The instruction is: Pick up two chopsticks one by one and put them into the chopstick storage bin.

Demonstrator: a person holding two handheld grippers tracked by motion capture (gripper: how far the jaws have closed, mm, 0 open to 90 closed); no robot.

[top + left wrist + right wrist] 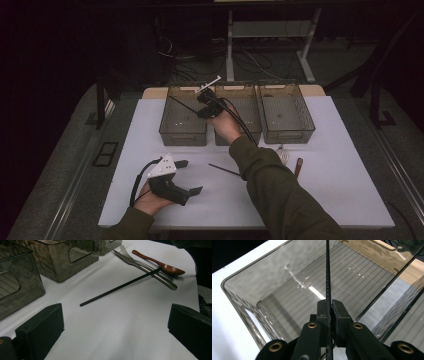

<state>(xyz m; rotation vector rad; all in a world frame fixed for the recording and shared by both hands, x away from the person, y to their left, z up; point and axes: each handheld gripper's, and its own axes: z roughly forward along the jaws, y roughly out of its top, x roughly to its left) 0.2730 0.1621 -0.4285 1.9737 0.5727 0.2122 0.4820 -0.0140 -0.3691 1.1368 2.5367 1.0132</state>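
- The right gripper had its fingers clenched on a black chopstick, hanging over the left bin.
- Best lowered well inside that bin before letting go.
- The left gripper rested released, near the bin, over the tabletop.

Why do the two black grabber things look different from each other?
The right gripper has its jaws squeezed shut on a thin black chopstick; the left gripper has its jaws wide apart, holding nothing. The right gripper is held over the left smoky bin, while the left gripper sits low by the white table, facing another black chopstick lying there. Both are black, two-jawed and held in a hand.
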